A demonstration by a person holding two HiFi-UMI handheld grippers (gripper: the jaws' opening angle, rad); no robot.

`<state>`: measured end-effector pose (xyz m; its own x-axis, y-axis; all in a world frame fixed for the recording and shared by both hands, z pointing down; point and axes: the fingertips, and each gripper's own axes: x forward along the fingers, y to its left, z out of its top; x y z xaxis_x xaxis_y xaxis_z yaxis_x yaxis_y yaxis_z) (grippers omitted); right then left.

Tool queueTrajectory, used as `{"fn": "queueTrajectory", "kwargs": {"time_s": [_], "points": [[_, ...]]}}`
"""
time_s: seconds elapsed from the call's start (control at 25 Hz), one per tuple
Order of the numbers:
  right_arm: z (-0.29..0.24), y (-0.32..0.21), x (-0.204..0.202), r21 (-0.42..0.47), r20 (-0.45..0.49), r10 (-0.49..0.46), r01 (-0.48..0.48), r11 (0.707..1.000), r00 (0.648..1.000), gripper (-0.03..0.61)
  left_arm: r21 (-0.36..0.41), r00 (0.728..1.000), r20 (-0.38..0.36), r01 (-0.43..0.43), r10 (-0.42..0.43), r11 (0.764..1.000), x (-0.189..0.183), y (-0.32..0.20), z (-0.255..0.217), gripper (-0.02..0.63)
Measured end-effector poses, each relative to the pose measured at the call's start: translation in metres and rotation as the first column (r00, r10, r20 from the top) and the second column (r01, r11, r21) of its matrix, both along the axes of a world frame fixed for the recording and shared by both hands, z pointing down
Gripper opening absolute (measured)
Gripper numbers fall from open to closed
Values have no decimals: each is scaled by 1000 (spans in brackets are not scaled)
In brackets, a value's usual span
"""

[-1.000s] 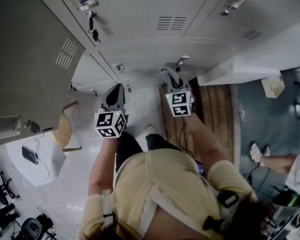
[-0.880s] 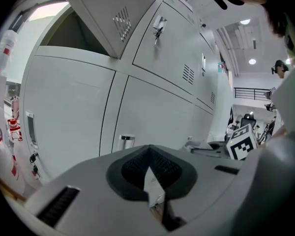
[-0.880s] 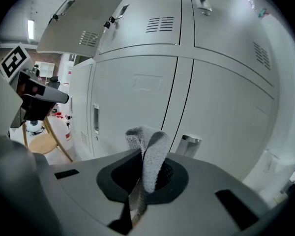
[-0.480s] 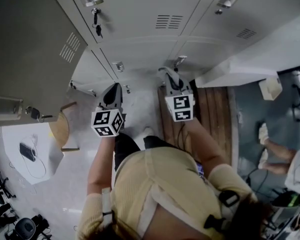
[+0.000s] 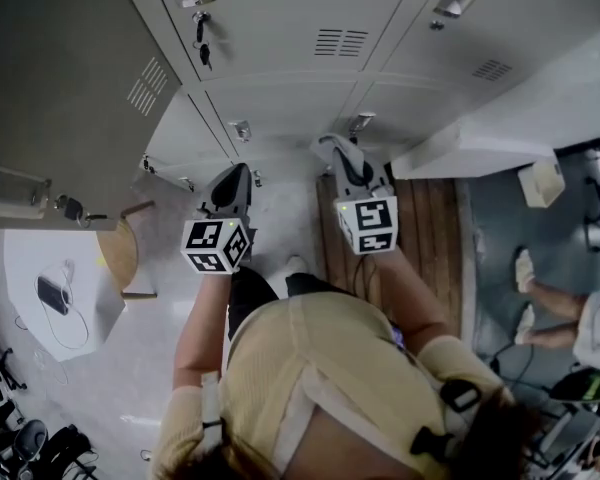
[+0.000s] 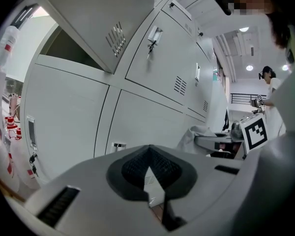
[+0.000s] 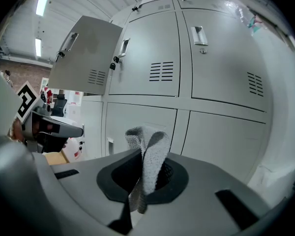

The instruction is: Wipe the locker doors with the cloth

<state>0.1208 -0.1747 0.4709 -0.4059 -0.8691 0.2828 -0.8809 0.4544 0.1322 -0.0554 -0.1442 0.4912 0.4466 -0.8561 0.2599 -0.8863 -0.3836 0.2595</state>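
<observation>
Grey locker doors (image 5: 280,28) fill the top of the head view. A grey knitted cloth (image 7: 150,154) sticks up from my right gripper (image 7: 146,178), whose jaws are shut on it. In the head view the cloth (image 5: 330,146) is a small grey tuft at the right gripper (image 5: 345,160), just short of the lower locker doors (image 7: 137,127). My left gripper (image 5: 228,190) is beside it to the left, also pointing at the lower doors (image 6: 142,122). Its jaws (image 6: 147,163) are shut with nothing in them. One upper door (image 5: 50,88) at the left stands open.
Keys (image 5: 202,43) hang from an upper locker's lock. A wooden bench (image 5: 430,218) runs along the floor at the right under a white ledge (image 5: 480,148). A round stool (image 5: 125,258) and a white table (image 5: 20,308) stand at the left. Another person's legs (image 5: 550,318) show far right.
The head view has shifted slightly, so the lockers sit a little more to the right. The right gripper has drifted a bit down and right with the cloth. The left gripper has hardly moved.
</observation>
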Motion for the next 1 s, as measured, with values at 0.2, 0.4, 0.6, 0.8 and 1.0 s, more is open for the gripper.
{"fn": "queueTrajectory", "kwargs": {"time_s": [0.2, 0.4, 0.6, 0.8, 1.0], "points": [[-11, 8, 3, 2, 25, 6, -6, 1000, 1000, 9, -2, 1000, 6, -10, 10, 1000, 2, 3, -3, 2], [-15, 13, 6, 3, 33, 7, -7, 1000, 999, 9, -2, 1000, -1, -18, 18, 1000, 3, 5, -6, 2], [-14, 19, 5, -20, 59, 17, -16, 1000, 998, 9, -7, 999, -19, -27, 27, 1000, 3, 9, -6, 2], [-9, 22, 10, -25, 47, 34, -32, 999, 998, 9, 2, 999, -2, -38, 38, 999, 7, 14, -9, 2], [-7, 21, 11, -21, 54, 41, -40, 999, 998, 9, -1, 999, -23, -26, 26, 1000, 4, 19, -12, 2]]}}
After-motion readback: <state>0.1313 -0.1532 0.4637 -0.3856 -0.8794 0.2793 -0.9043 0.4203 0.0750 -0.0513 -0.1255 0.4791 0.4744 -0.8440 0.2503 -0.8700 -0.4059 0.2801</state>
